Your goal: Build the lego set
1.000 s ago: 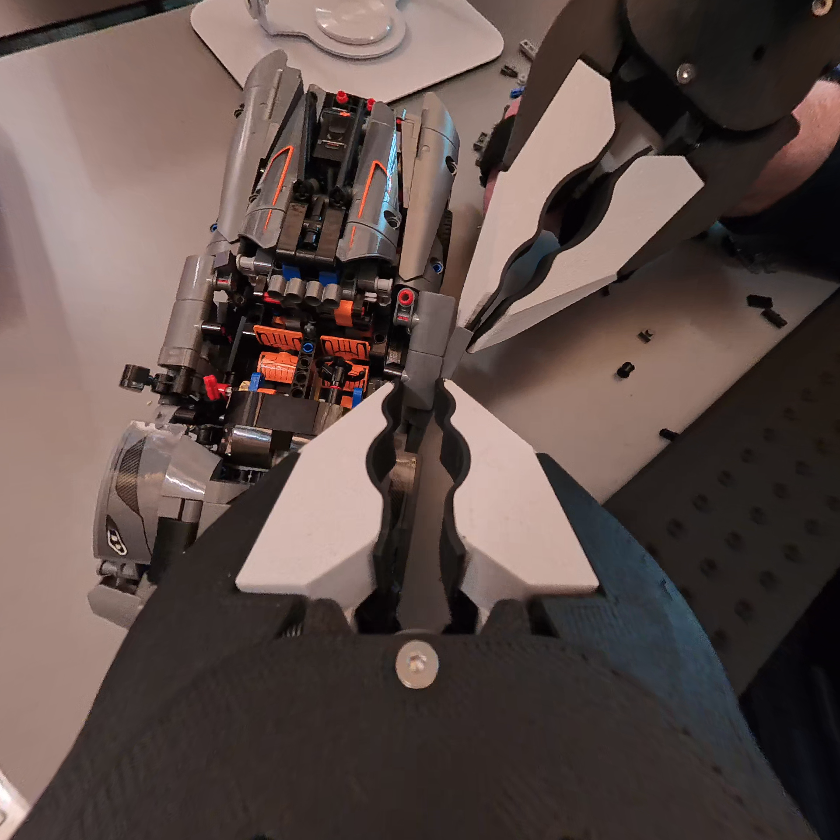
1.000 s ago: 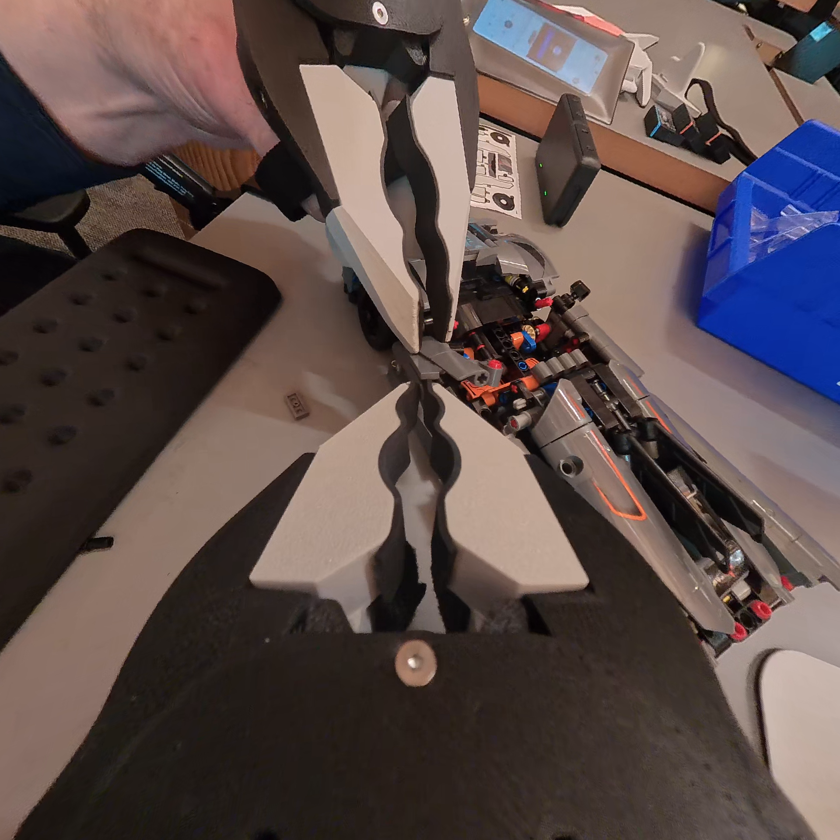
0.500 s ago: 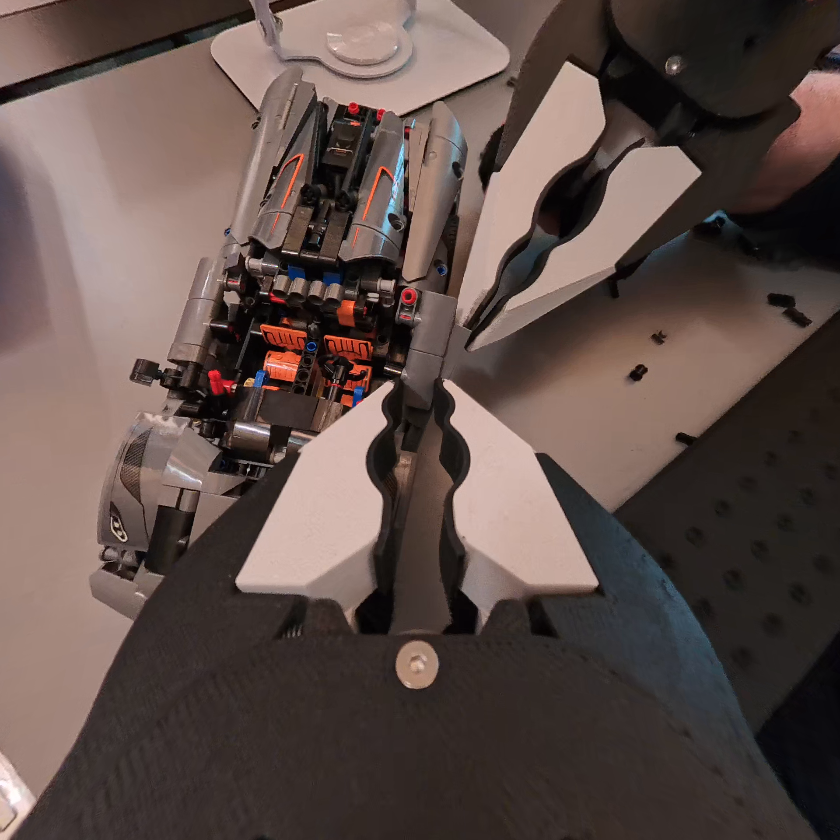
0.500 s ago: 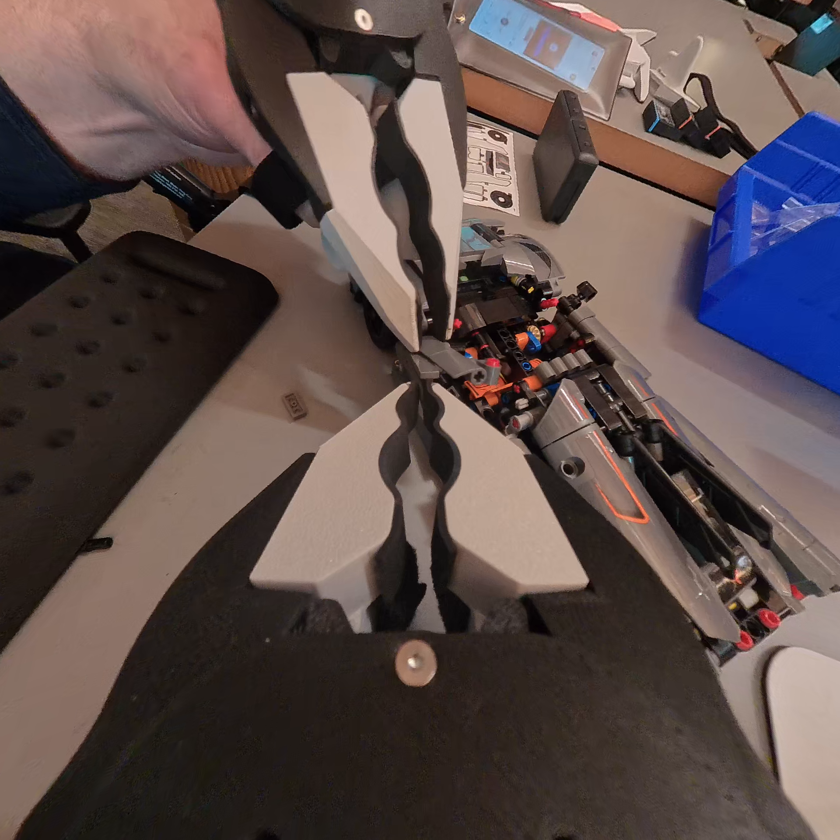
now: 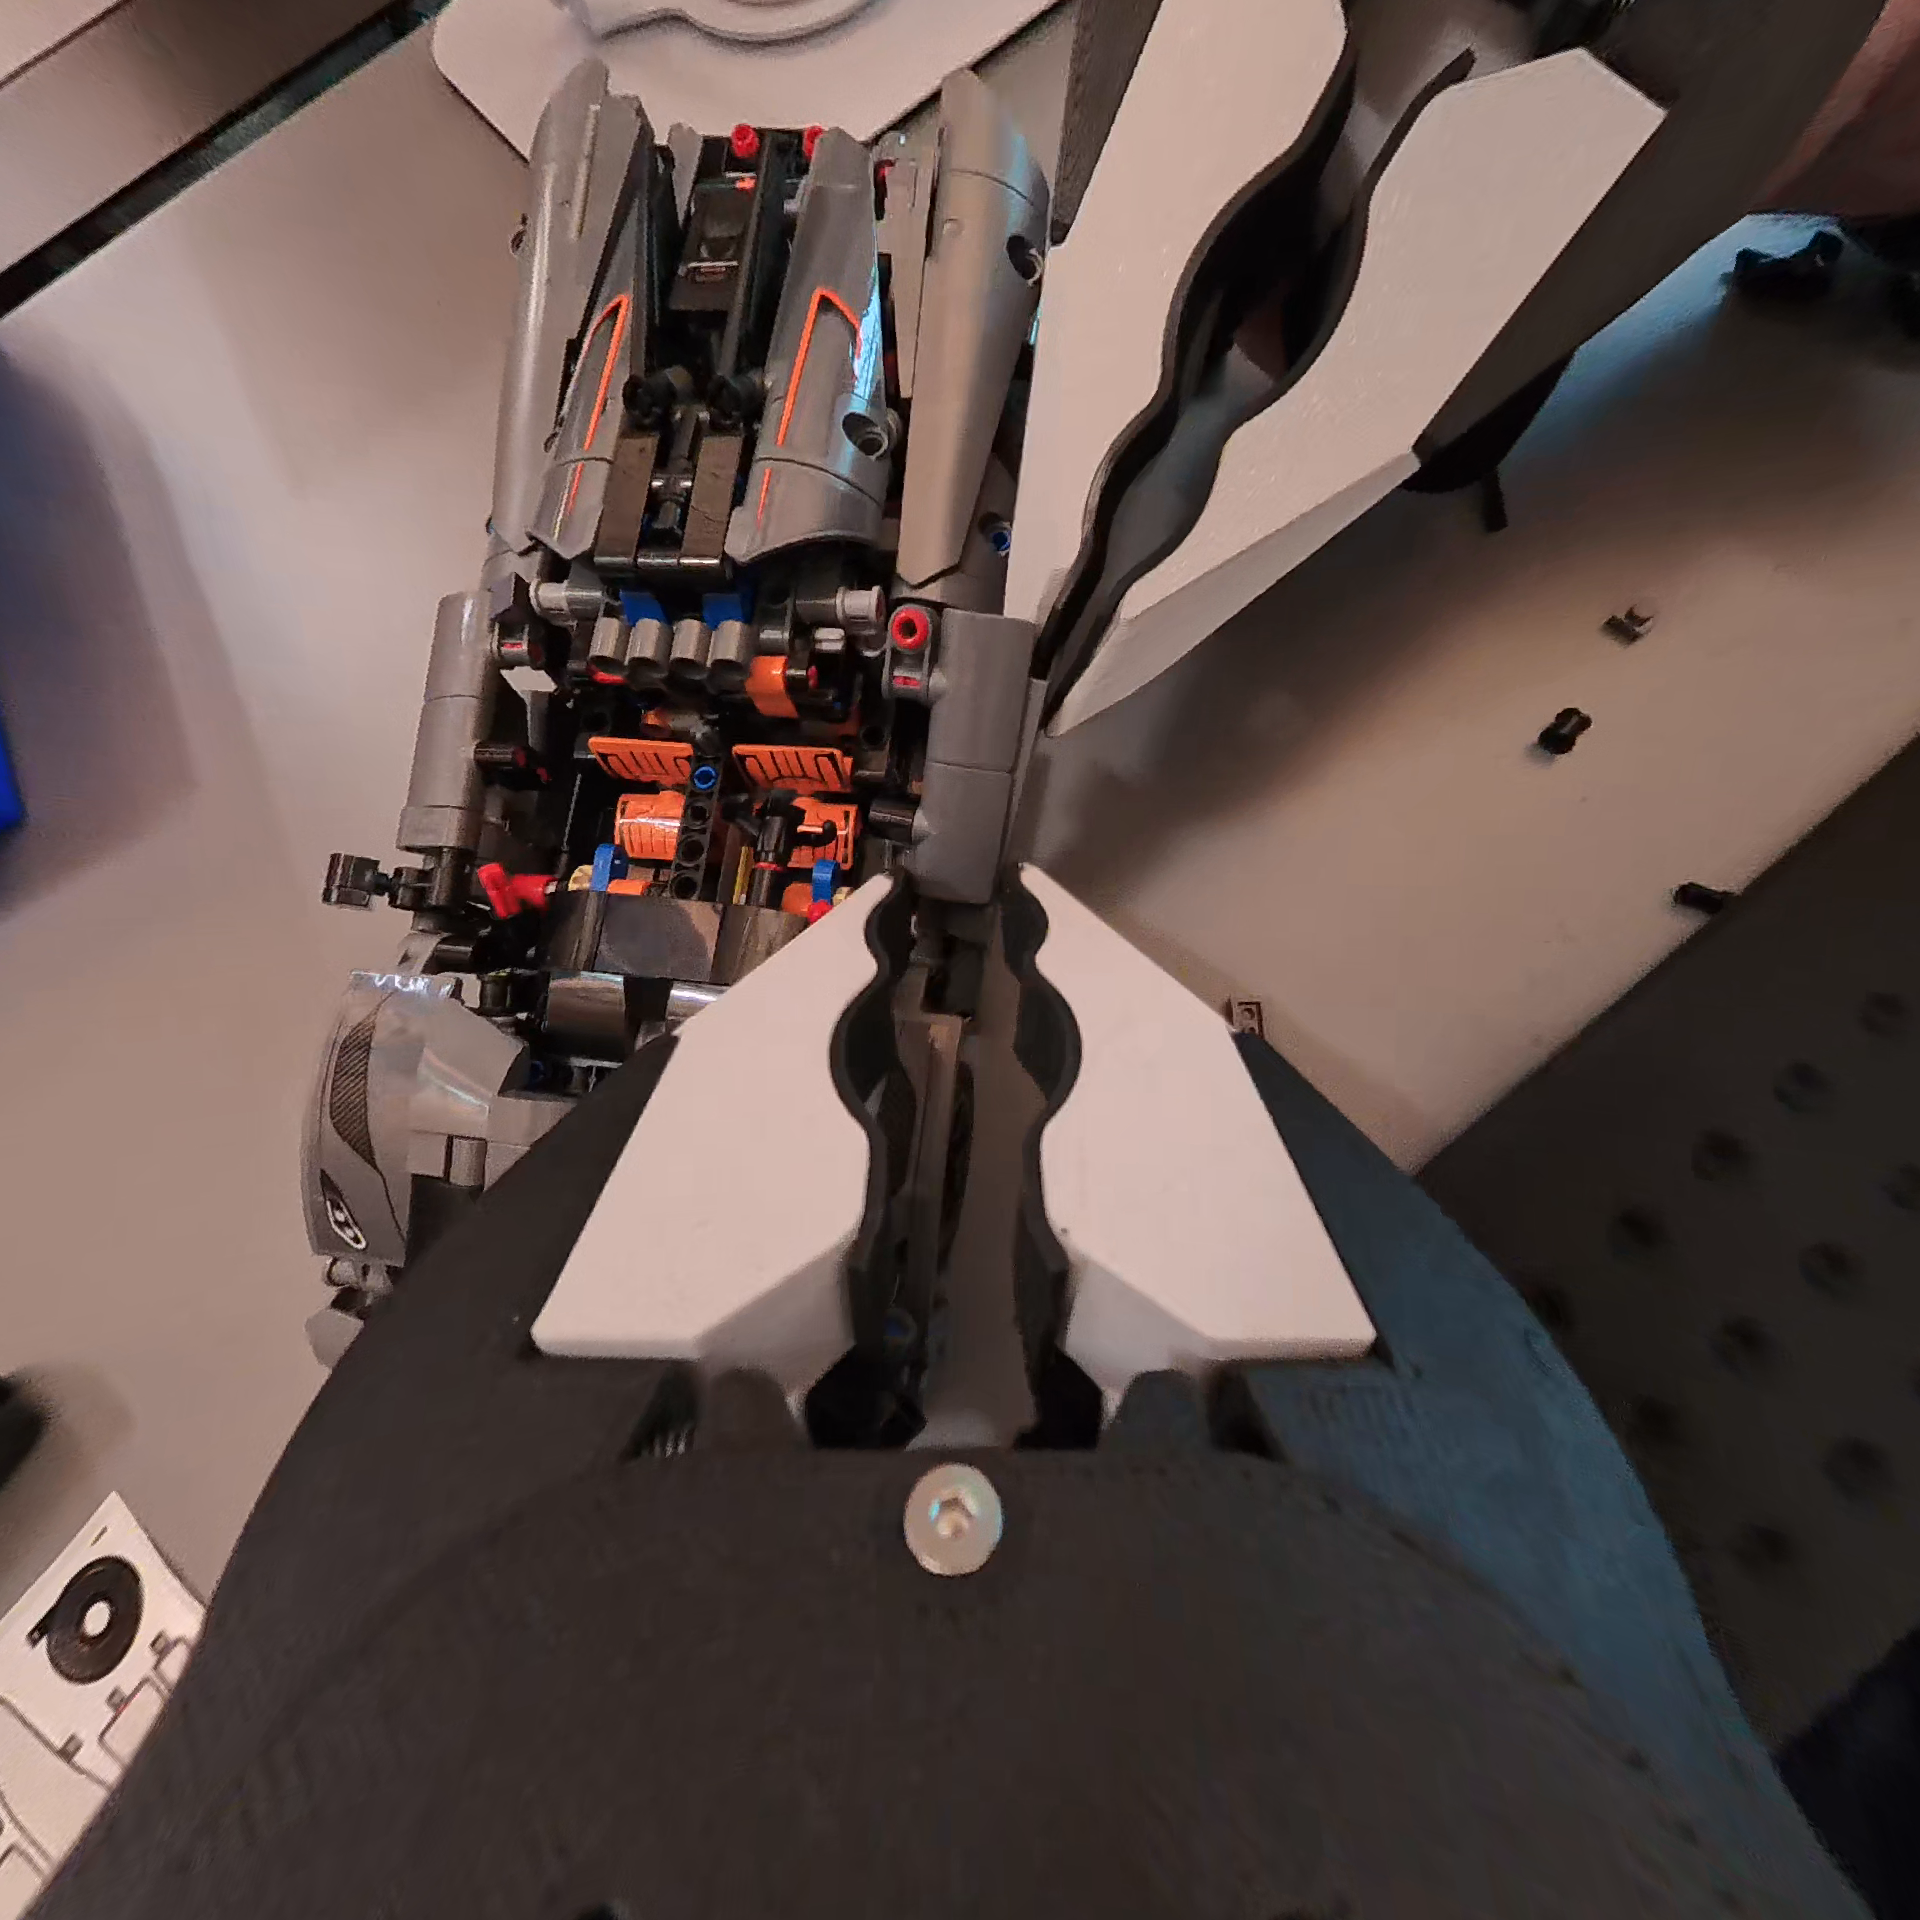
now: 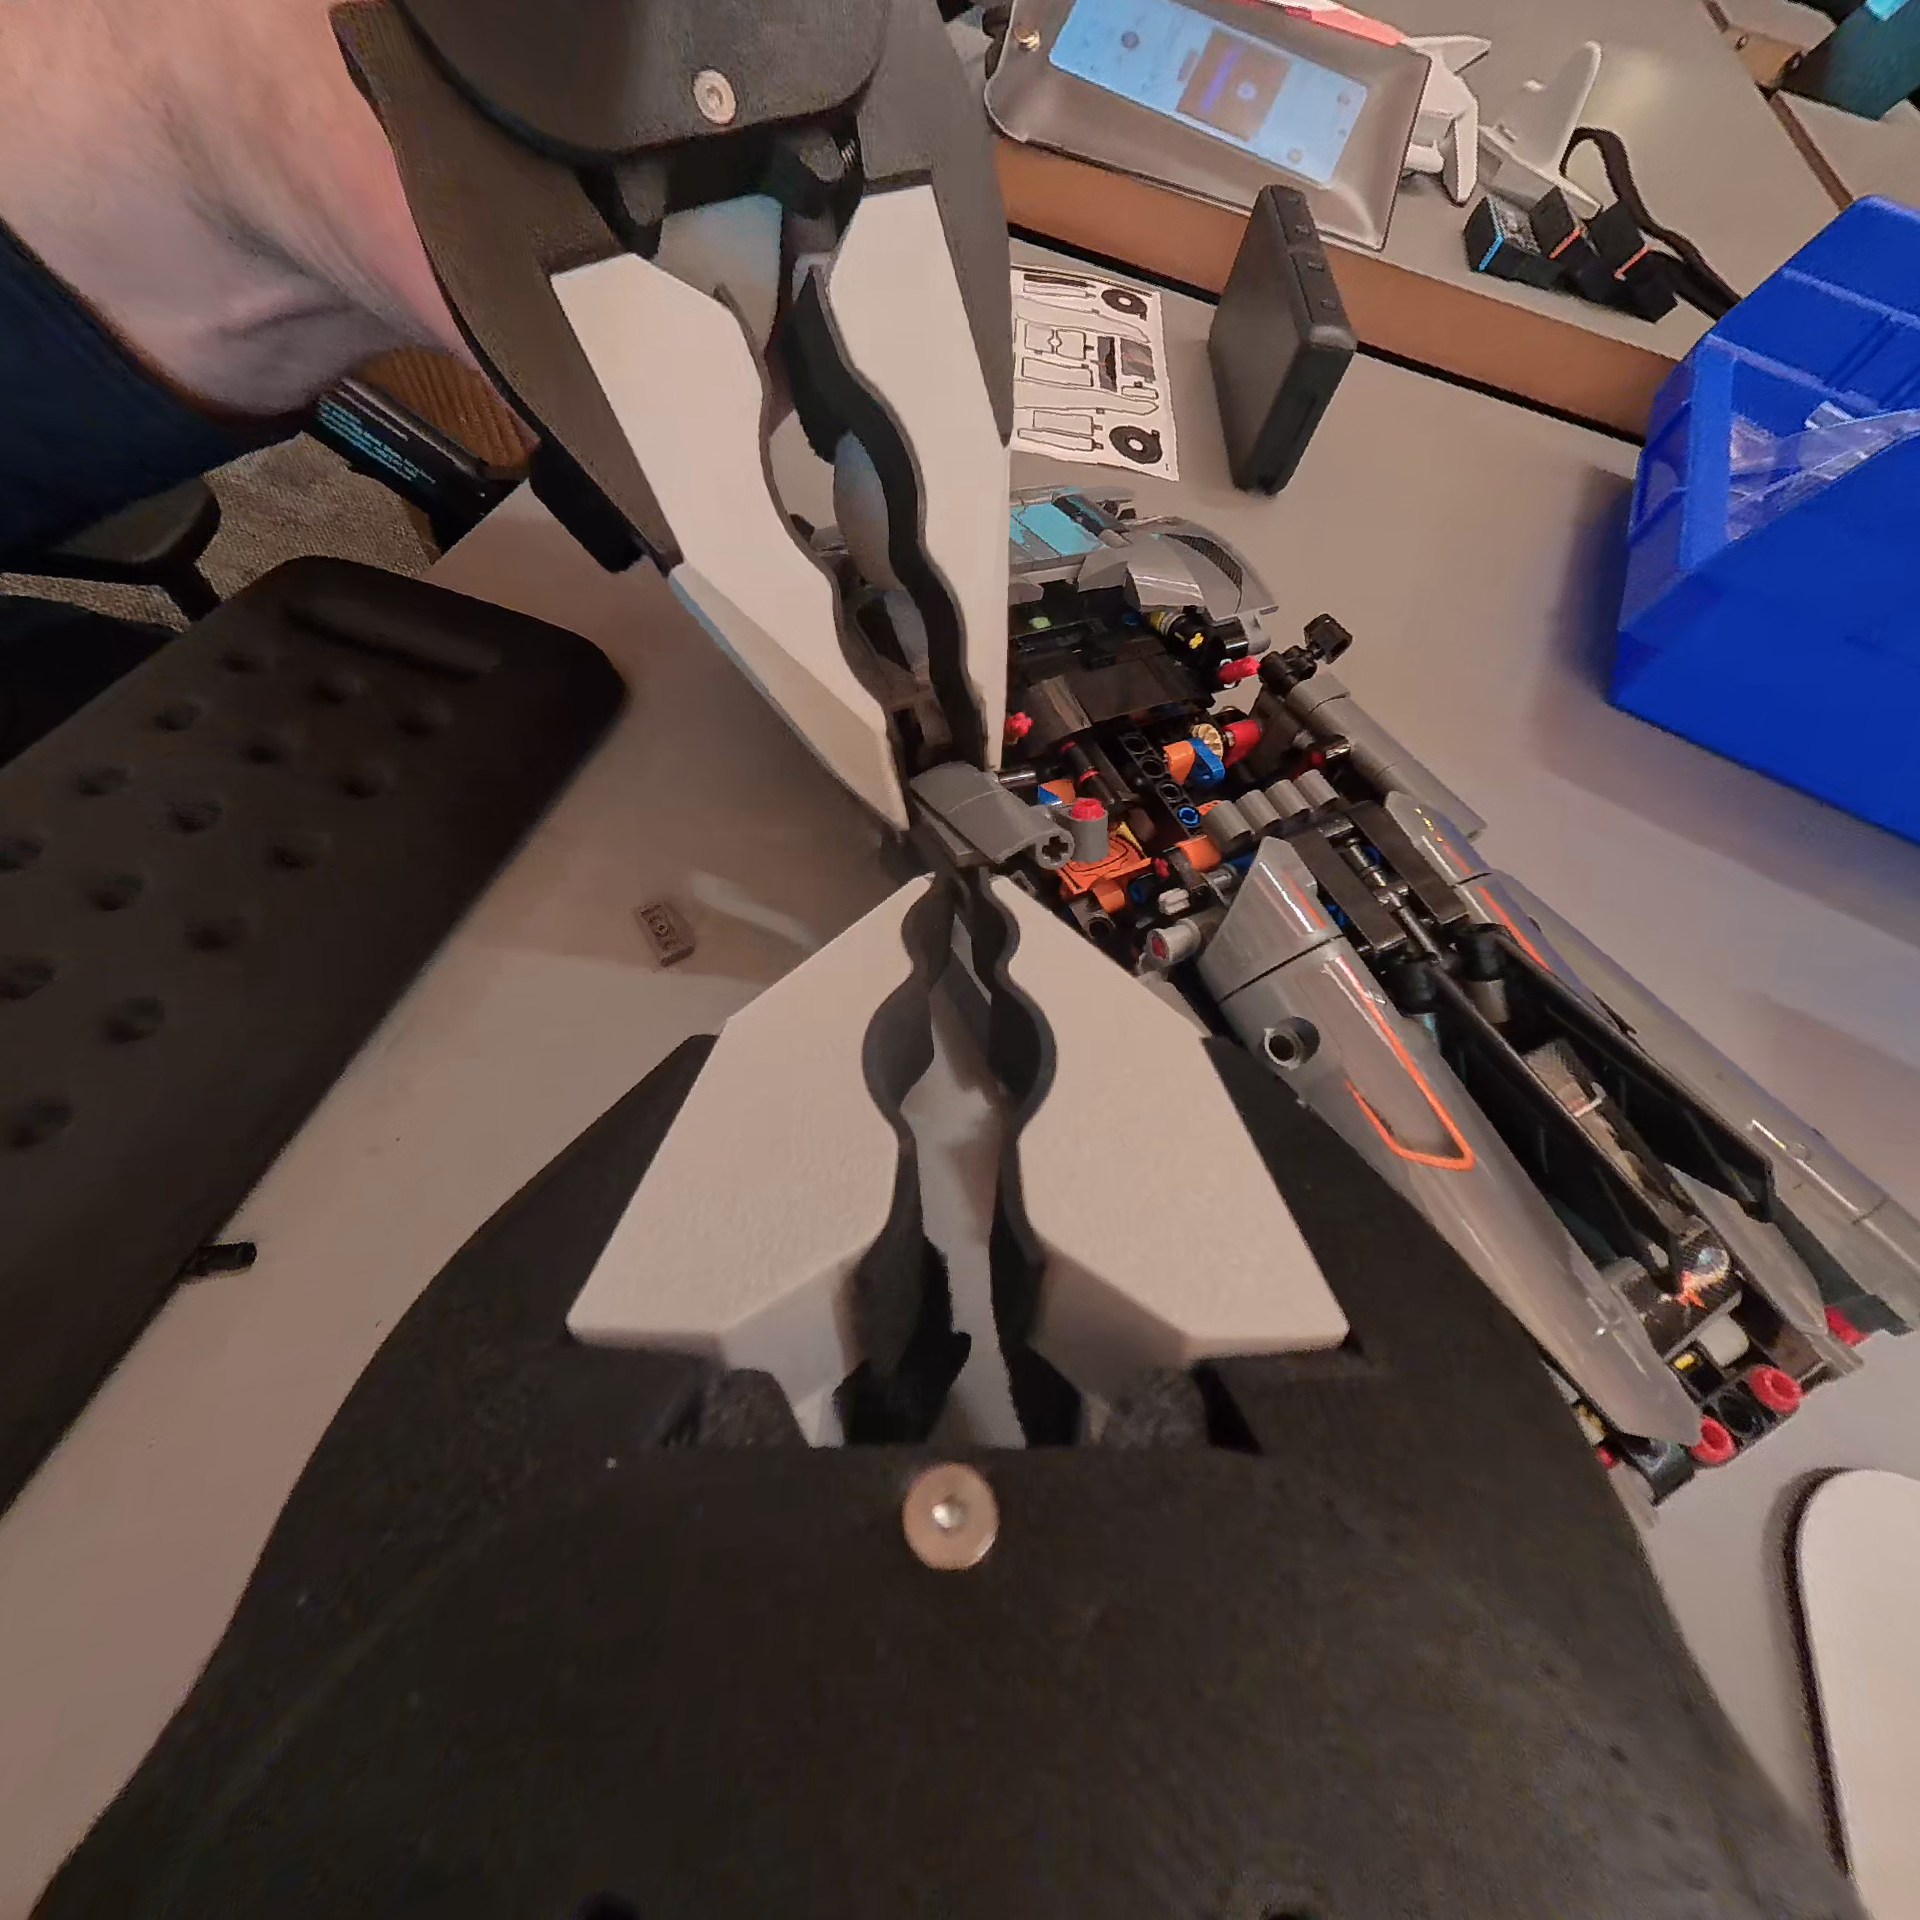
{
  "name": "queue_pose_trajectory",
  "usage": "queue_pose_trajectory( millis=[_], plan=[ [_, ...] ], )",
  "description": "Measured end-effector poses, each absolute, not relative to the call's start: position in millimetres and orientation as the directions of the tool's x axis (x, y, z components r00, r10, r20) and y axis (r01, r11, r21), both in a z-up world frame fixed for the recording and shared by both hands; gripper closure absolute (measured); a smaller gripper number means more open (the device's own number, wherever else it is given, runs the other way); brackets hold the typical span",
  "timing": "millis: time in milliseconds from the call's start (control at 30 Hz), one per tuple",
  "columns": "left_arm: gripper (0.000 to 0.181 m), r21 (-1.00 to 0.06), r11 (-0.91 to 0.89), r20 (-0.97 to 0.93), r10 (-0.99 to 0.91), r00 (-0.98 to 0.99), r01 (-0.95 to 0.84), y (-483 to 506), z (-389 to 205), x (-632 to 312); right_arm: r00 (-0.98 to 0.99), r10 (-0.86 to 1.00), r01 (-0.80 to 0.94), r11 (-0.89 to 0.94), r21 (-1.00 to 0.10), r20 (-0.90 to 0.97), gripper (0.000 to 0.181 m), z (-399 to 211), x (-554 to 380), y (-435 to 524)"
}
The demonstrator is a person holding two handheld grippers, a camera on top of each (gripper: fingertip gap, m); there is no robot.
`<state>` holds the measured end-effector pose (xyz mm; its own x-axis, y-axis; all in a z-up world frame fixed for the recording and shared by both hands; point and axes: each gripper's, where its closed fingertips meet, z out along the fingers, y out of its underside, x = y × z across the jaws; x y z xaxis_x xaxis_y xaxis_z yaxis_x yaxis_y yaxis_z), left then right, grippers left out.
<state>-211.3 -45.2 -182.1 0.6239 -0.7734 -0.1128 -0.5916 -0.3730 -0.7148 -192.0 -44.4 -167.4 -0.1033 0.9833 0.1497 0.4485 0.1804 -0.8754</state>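
A grey, black and orange lego car (image 5: 717,540) lies on the grey table (image 5: 260,520), long body pointing away. My left gripper (image 5: 956,888) is shut on the car's right side, at the near end of a grey side panel (image 5: 971,800), with dark car parts between its fingers. My right gripper (image 5: 1049,717) comes in from the upper right, jaws shut, tips on the same panel's outer edge. In the right wrist view the right gripper (image 6: 956,883) meets the panel (image 6: 987,821) from below, and the left gripper (image 6: 945,790) comes down from above. The car (image 6: 1403,1018) stretches away to the right.
A black perforated mat (image 6: 208,883) lies beside the car. Small loose pins (image 5: 1558,732) and a small grey plate (image 6: 665,928) lie on the table. A blue bin (image 6: 1787,520), a black box (image 6: 1283,343), a sticker sheet (image 6: 1096,374) and a white stand base (image 5: 748,52) are around. The tips of both grippers are at nearly the same place.
The left wrist camera has come closer and the car now sits straighter and larger in view. Both grippers keep their places on the grey side panel.
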Motion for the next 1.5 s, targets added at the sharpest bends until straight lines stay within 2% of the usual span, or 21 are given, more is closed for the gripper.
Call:
queue_pose_trajectory(
  millis=[267,600,700,1500],
  plan=[
    [0.168,-0.763,-0.458,0.077,-0.765,0.639,-0.457,-45.0,-179.3,-212.2,-0.115,0.981,0.446,0.194,-0.874,0.159,0.181,-166.7,-192.4,-47.5],
    [0.169,-0.749,-0.472,0.069,-0.754,0.653,-0.466,-44.0,-179.7,-212.3,-0.114,0.978,0.453,0.206,-0.868,0.173,0.181,-166.8,-192.2,-47.8],
    [0.169,-0.758,-0.49,0.116,-0.75,0.652,-0.429,-43.2,-178.8,-212.0,-0.11,0.978,0.452,0.21,-0.867,0.179,0.181,-166.1,-192.3,-47.3],
    [0.168,-0.765,-0.359,-0.066,-0.782,0.62,-0.534,-41.3,-180.1,-209.0,-0.061,0.988,0.431,0.156,-0.889,0.144,0.173,-161.8,-189.6,-35.6]
  ],
)
